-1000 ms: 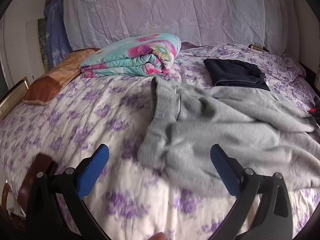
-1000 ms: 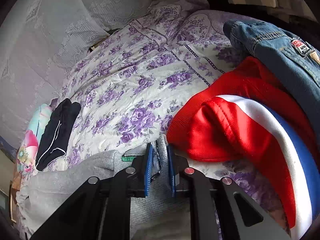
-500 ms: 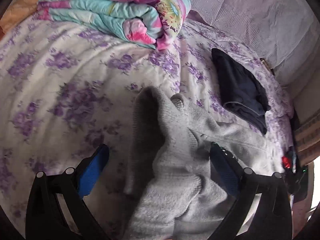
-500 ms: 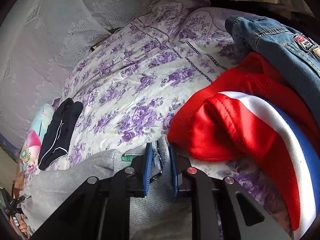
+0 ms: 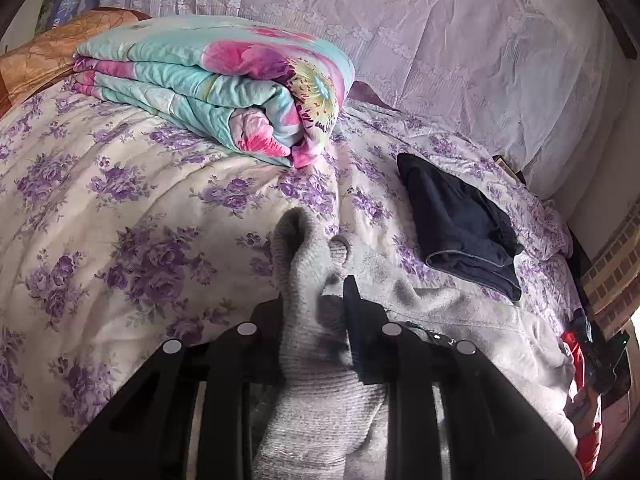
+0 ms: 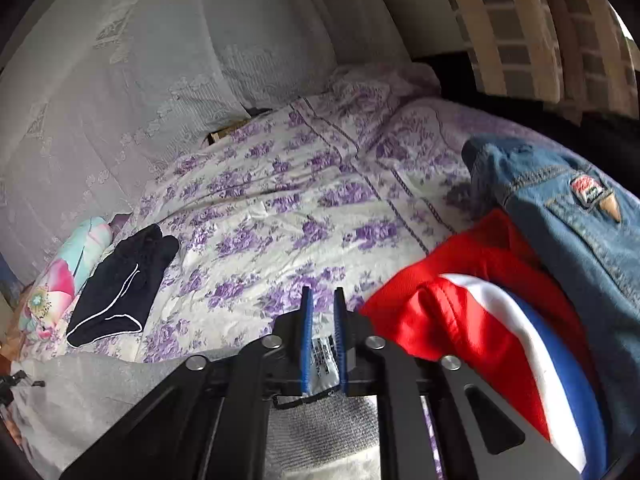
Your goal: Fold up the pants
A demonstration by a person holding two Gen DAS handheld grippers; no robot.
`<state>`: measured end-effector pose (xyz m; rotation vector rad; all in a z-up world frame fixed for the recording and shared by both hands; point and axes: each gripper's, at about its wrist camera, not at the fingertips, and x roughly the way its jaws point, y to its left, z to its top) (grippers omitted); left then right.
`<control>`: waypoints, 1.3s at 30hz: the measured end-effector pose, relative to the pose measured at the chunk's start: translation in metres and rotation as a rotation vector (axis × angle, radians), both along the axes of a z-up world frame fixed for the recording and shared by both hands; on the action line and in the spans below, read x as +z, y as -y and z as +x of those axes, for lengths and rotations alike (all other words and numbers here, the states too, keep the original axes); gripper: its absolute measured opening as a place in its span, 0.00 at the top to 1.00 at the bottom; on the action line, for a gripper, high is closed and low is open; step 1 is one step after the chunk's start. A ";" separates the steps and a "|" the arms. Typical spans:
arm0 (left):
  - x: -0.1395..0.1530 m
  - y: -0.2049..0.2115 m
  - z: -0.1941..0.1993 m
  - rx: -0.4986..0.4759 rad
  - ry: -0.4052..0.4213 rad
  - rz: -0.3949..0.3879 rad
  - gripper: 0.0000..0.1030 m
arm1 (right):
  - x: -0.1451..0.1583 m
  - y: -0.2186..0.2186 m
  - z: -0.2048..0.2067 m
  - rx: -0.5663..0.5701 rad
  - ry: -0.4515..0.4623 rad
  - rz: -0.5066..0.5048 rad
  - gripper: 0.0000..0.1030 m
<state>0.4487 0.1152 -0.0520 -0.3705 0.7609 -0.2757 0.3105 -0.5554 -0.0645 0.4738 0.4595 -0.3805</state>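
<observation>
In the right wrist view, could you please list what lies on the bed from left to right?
Floral quilt → folded dark shorts → right hand-held gripper, shut on the grey pants at their label → red, white and blue top → denim jacket.

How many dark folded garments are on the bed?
1: the dark folded garment lies on the floral bedspread, between the rolled quilt and the grey pants. Others may be out of view.
</observation>
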 end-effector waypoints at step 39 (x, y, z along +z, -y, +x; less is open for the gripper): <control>-0.022 -0.043 0.006 0.064 -0.143 -0.074 0.34 | -0.046 0.037 -0.009 0.056 0.030 0.367 0.76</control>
